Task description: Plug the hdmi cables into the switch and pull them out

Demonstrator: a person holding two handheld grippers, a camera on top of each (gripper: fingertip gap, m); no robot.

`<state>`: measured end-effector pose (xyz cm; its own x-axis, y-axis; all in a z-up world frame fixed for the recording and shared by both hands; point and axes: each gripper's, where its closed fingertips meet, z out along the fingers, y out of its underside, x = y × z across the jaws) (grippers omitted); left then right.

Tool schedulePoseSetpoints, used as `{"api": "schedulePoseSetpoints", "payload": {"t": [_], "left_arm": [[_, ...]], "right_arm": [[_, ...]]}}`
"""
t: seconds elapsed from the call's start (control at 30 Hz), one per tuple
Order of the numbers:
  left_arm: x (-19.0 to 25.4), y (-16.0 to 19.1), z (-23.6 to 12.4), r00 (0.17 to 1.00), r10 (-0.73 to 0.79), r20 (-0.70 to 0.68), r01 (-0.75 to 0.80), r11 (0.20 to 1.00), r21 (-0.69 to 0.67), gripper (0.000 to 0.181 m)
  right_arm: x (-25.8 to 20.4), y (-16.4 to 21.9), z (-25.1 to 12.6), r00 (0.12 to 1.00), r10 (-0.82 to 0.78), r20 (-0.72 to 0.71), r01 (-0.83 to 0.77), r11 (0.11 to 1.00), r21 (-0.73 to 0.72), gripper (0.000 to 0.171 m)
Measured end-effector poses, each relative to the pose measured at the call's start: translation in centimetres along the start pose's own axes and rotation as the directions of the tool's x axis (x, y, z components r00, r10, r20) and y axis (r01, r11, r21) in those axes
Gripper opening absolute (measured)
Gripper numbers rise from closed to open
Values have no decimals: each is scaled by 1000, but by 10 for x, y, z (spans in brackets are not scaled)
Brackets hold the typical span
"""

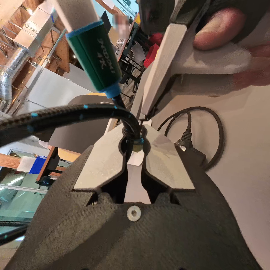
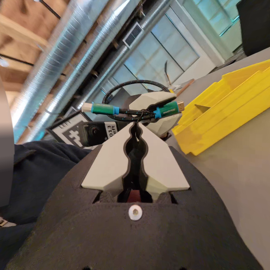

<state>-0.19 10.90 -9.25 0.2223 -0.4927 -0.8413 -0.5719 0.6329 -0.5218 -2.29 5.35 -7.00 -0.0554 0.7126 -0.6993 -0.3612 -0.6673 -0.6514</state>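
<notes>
A short braided black HDMI cable (image 1: 61, 115) is coiled and bound with a thin black tie (image 2: 142, 113). My left gripper (image 1: 133, 128) is shut on one green connector (image 2: 168, 111), whose bare gold plug points out. The other green connector (image 1: 93, 62) stands free and wears a white cap (image 2: 86, 108). My right gripper (image 2: 134, 124) is shut at its tips on the black tie, right under the bundle. It also shows in the left wrist view (image 1: 146, 114). The black switch (image 1: 191, 150) lies on the grey table (image 1: 241, 175) beyond my left fingers, with its own thin black lead (image 1: 219, 131) looped beside it.
A yellow plastic bin (image 2: 219, 116) stands on the table to the right of the held cable. A hand (image 1: 219, 29) holds the right gripper at the upper right of the left wrist view. A dark sleeve (image 2: 43, 168) is at the lower left. Across from one pair of fingers to the other is roughly 6 centimetres.
</notes>
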Motion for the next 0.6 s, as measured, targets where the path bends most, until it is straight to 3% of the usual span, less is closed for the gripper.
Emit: {"api": "schedulePoseSetpoints", "payload": {"t": [0.13,0.23,0.27,0.33,0.43,0.53,0.6], "left_arm": [[5,-1,1,1000,-3,-10,3,1000,2,18],[8,-2,2,996,-70,-49,70,997,6,18],[8,-2,2,995,-83,-56,84,996,8,18],[7,-4,1,990,-120,-76,122,992,13,17],[6,-6,1,978,-181,-107,184,983,19,18],[7,-6,2,967,-216,-131,220,975,13,18],[9,-6,2,962,-231,-144,235,972,12,18]], "right_arm": [[4,2,-4,999,-39,-38,40,999,26,0],[4,-5,-7,953,-275,-129,276,961,-10,1],[5,-7,-8,910,-379,-170,375,925,-54,13],[8,-6,-11,772,-590,-236,556,807,-199,17],[9,-3,-13,504,-834,-227,731,551,-402,16],[9,-1,-13,244,-955,-168,788,296,-540,14],[12,2,-11,128,-983,-130,780,181,-599,14]]}}
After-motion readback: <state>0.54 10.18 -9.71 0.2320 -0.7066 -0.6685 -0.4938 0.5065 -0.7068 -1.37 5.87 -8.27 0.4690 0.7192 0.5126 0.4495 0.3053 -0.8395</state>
